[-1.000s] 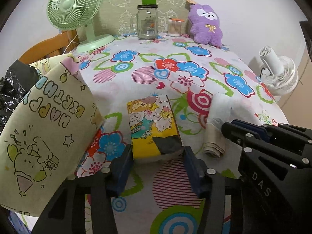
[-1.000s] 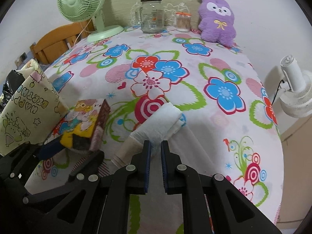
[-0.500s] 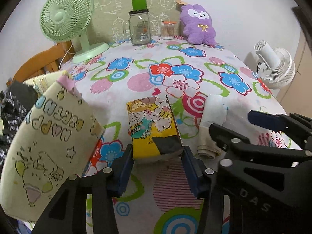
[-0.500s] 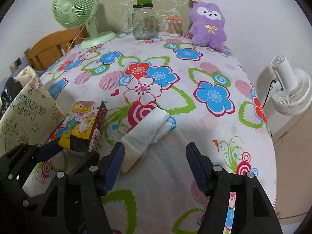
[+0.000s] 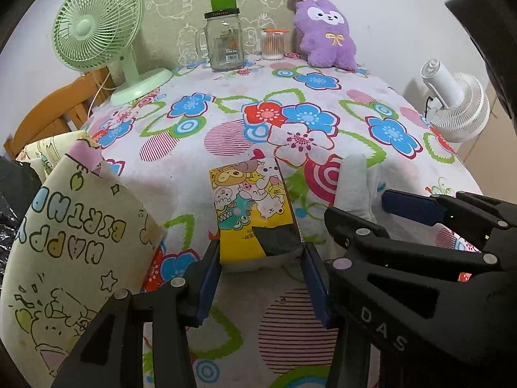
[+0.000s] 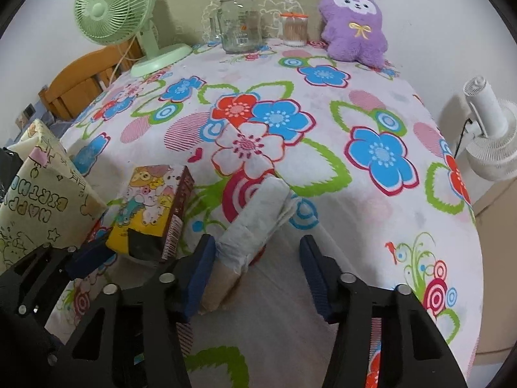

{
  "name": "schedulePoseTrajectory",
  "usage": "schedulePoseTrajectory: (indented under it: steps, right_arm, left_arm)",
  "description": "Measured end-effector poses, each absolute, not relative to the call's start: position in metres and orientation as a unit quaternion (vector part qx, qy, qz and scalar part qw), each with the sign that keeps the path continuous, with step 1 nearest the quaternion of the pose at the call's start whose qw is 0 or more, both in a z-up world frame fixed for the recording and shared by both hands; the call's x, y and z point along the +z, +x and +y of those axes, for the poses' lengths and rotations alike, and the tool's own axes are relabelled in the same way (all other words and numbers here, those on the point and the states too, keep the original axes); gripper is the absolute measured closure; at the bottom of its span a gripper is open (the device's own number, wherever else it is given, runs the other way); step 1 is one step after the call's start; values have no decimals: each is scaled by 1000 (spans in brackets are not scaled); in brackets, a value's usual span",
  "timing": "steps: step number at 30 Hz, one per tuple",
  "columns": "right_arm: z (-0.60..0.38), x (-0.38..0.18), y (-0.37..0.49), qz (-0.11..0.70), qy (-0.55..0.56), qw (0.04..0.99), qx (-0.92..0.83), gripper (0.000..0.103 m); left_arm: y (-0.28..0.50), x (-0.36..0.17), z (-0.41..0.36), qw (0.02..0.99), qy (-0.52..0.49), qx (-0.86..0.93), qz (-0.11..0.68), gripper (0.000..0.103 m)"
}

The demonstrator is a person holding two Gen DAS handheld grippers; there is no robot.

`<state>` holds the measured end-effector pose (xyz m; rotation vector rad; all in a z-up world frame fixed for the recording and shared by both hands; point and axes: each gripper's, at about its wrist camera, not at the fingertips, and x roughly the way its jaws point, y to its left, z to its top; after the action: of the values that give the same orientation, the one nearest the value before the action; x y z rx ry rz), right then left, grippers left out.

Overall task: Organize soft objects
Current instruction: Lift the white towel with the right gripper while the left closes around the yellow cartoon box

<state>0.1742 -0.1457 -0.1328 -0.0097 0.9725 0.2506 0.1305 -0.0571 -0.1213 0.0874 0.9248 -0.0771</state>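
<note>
A cartoon-printed tissue pack (image 5: 255,213) lies on the flowered tablecloth (image 5: 226,119). My left gripper (image 5: 261,278) is open, its fingers on either side of the pack's near end. A rolled white cloth (image 6: 258,216) lies to the right of the pack (image 6: 152,207). My right gripper (image 6: 255,274) is open; its left finger (image 6: 197,274) is beside the roll's near end, and the roll lies mostly left of the gap. The roll (image 5: 352,187) and the right gripper (image 5: 371,213) also show in the left wrist view. A purple plush (image 6: 355,19) sits at the back.
A "Happy Birthday" bag (image 5: 71,245) stands at the left edge. A green fan (image 5: 97,32), glass jar (image 5: 226,42) and small swab jar (image 5: 273,43) stand at the back. A white fan (image 6: 491,129) is off the table's right side. A wooden chair (image 6: 80,80) is behind left.
My right gripper has opened from shut and now stands with its fingers wide at the cloth roll's near end. The left gripper stays open around the tissue pack.
</note>
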Motion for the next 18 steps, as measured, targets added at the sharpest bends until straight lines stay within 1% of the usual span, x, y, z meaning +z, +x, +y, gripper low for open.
schedulePoseTrajectory:
  steps: [1,2,6,15,18]
  right_arm:
    - [-145,-133,175,466,-6,876,121,56]
    - [-144,-132,175,465,-9,877,120,58]
    - [-139,-132,175,464,-5,876,128,77]
    - [-144,-130,161,458,-18,881,119,85]
    - [-148,-129,154,457,-21,882,115,85]
  left_arm:
    - [131,-122,-57,893,44,-37,445,53]
    - [130,-122,-58,894,47,-37,444,53]
    - [132,-122,-57,891,42,-44,449,53]
    - [121,-121,-62,889,53,-54,452,53]
    - [115,-120,-64,888,54,-60,454,53]
